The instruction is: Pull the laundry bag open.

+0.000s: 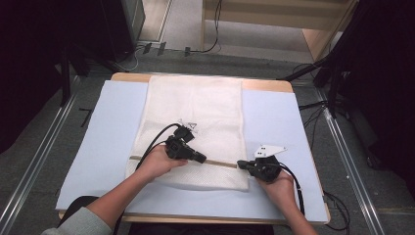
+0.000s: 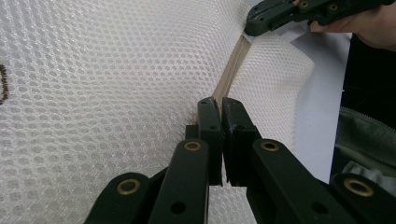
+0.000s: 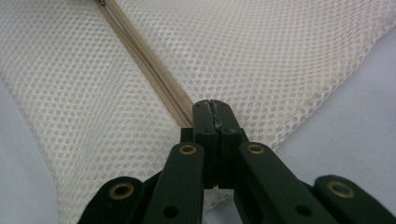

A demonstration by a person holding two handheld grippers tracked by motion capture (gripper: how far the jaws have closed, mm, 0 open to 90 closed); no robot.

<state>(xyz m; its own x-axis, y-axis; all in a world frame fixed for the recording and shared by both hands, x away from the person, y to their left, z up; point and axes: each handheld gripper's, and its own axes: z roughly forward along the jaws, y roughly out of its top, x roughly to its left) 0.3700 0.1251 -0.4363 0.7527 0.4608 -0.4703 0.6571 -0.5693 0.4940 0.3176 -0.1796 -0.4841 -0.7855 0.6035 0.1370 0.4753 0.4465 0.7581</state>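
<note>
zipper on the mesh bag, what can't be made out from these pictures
- Zipper slider: in the left gripper view, the left gripper's shut tips cover it, if it is there.
- Zipper end: in the right gripper view, hidden under the right gripper.
- Small mark on the mesh bag: too small in the high view, cut off in the left gripper view.

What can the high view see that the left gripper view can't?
High view alone: the whole table, the floor, both forearms, and the left gripper seen from above. Left gripper view alone: the mesh holes close up and its own jaws shut on the zipper. Both: the white mesh bag, the tan zipper, and the right gripper shut at the zipper's end.
</note>
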